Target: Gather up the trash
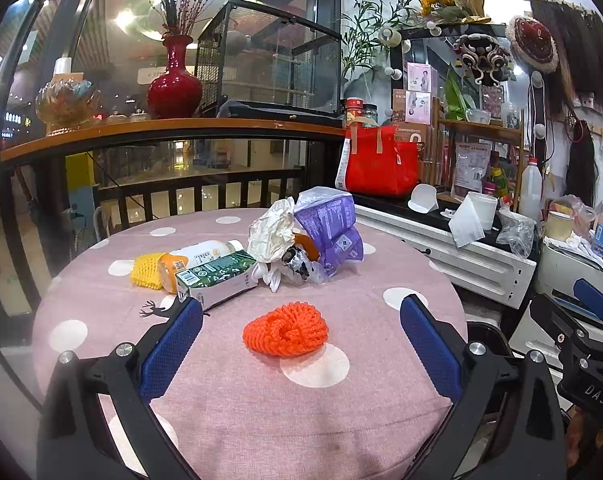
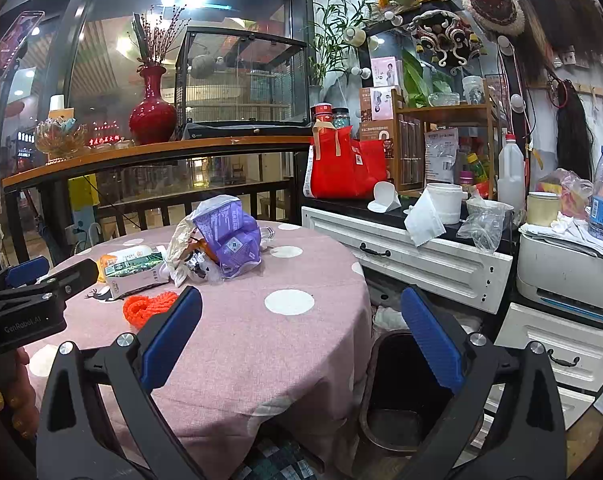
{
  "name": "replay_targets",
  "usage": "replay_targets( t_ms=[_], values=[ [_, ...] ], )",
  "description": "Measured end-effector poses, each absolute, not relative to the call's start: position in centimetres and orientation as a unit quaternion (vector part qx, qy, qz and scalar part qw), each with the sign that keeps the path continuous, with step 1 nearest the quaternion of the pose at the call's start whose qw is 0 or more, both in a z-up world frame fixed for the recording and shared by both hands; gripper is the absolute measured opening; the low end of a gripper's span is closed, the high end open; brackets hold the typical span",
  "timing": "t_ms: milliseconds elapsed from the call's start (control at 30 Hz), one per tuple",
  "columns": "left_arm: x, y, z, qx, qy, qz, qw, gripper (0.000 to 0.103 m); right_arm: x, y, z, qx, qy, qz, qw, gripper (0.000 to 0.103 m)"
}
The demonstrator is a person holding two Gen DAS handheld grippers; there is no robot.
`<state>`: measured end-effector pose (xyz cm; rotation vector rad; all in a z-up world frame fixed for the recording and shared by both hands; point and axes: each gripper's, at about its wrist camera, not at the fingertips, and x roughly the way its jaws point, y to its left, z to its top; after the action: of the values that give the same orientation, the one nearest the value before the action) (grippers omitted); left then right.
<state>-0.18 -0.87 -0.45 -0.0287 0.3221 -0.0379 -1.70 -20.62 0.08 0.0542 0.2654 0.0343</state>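
The ruffled orange foam fruit net (image 1: pixel 285 329) lies on the pink dotted tablecloth (image 1: pixel 261 400), between the wide-open, empty left gripper (image 1: pixel 301 322); it should be pinched centrally, then carried to the dark bin (image 2: pixel 397 392) under the equally open, empty right gripper (image 2: pixel 301 312)

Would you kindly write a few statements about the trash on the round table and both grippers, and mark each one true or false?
1. The left gripper is open and holds nothing. True.
2. The orange foam net lies apart from the other trash, nearer the grippers. True.
3. The purple bag is already in the black bin. False: it sits on the pink dotted tablecloth, in the pile.
4. The right gripper is clamped on the green and white carton. False: it is open and empty, and the carton lies on the table.
5. The black bin stands on the floor beside the table. True.
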Motion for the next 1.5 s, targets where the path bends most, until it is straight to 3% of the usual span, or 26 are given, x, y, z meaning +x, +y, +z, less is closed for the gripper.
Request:
replay_targets(
  t_ms=[1500],
  values=[
    [-0.16,-1.37,-0.86,-0.015,0.164,-0.02,0.986,0.097,-1.83,-20.55,-0.42,0.031,0.135,0.018,0.99,0.098]
  ],
)
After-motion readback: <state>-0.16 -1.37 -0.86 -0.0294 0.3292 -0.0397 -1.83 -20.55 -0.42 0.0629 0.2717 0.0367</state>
